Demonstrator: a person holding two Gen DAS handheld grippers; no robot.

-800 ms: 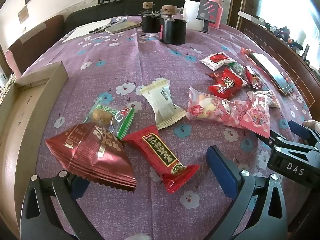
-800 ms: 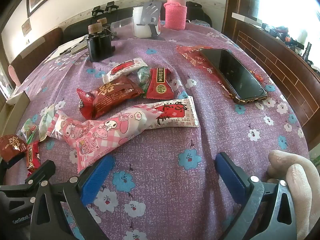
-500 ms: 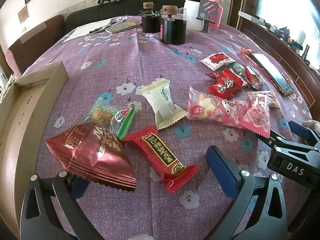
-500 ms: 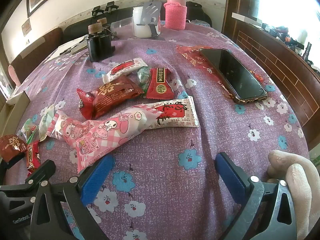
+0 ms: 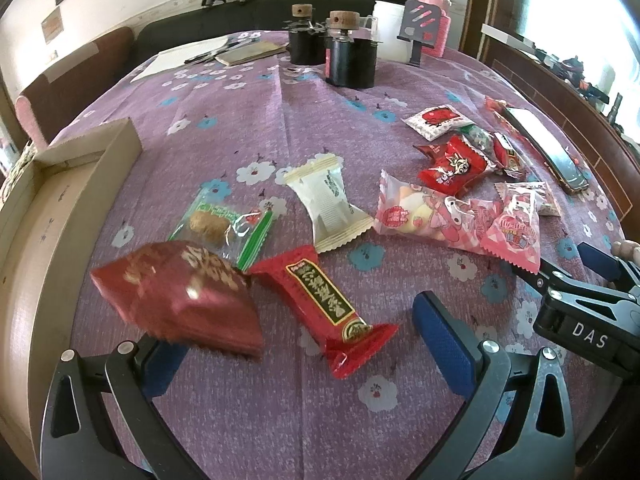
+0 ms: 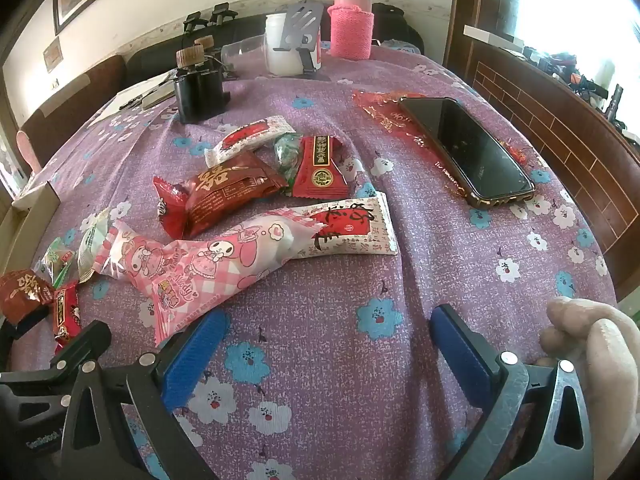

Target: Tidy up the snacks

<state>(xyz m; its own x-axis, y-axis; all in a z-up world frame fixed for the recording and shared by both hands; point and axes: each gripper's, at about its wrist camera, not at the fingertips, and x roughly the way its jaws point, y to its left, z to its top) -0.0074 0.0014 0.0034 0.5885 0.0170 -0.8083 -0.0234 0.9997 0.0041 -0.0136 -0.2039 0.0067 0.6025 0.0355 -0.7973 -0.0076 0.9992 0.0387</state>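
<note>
purple cloth [image 6: 460, 280]; both claws wide, angled down

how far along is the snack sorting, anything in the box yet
Barely started. Done: nothing that shows; the visible part of the cardboard box holds no snacks. In hand: nothing; the left gripper and right gripper are both open, though the dark red packet is blurred at the left gripper's finger. Left: every snack, including the pink character packet and cream wrapper, lies on the tablecloth.
</note>
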